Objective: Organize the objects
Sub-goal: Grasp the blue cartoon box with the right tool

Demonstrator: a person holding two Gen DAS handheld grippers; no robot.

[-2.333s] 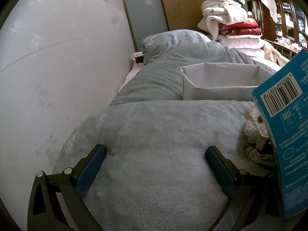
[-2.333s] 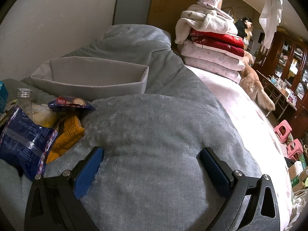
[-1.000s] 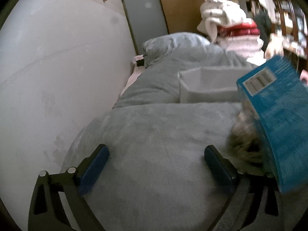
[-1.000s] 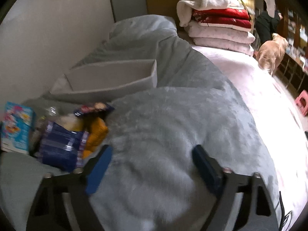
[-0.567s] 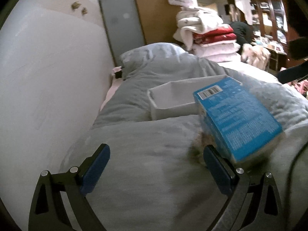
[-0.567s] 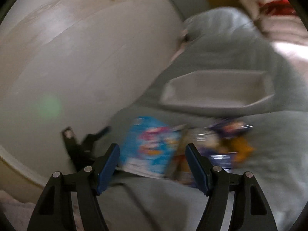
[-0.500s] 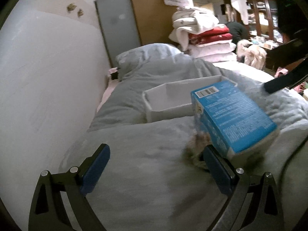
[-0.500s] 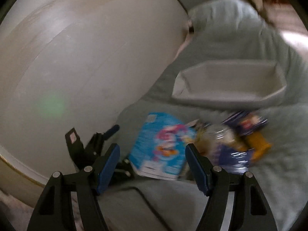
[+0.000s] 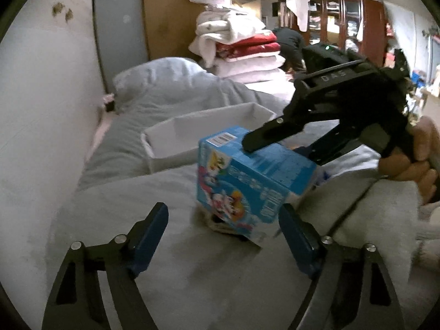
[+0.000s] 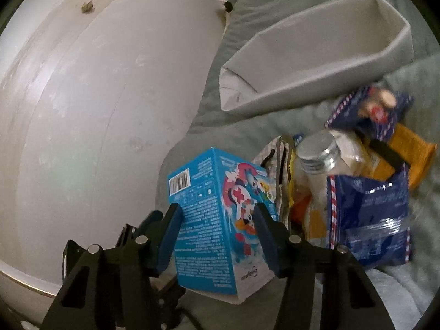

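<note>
A blue cartoon-printed box (image 9: 253, 181) stands tilted on the grey blanket (image 9: 137, 198), in front of an empty white fabric bin (image 9: 209, 134). My right gripper (image 10: 217, 228), held by a hand (image 9: 412, 162), straddles the box (image 10: 209, 220). Its jaws are closing with the box between them, and a firm press does not show. My left gripper (image 9: 222, 236) points at the box from just short of it. Its jaws are closing with nothing between them. Beside the box lie a capped glass bottle (image 10: 319, 151), a blue snack bag (image 10: 368, 214), an orange packet (image 10: 407, 151) and a dark blue packet (image 10: 371, 110).
A pale wall (image 9: 41, 110) runs close along the left. The bin (image 10: 316, 55) sits behind the pile. A patterned cloth pouch (image 10: 280, 159) leans on the box. Folded quilts (image 9: 239, 46) are stacked at the back, with a person in dark clothes (image 9: 288, 44) beyond.
My right gripper swung left from open blanket to the blue box and narrowed around it. The left gripper turned right and rose, bringing the box ahead of it, and narrowed a little.
</note>
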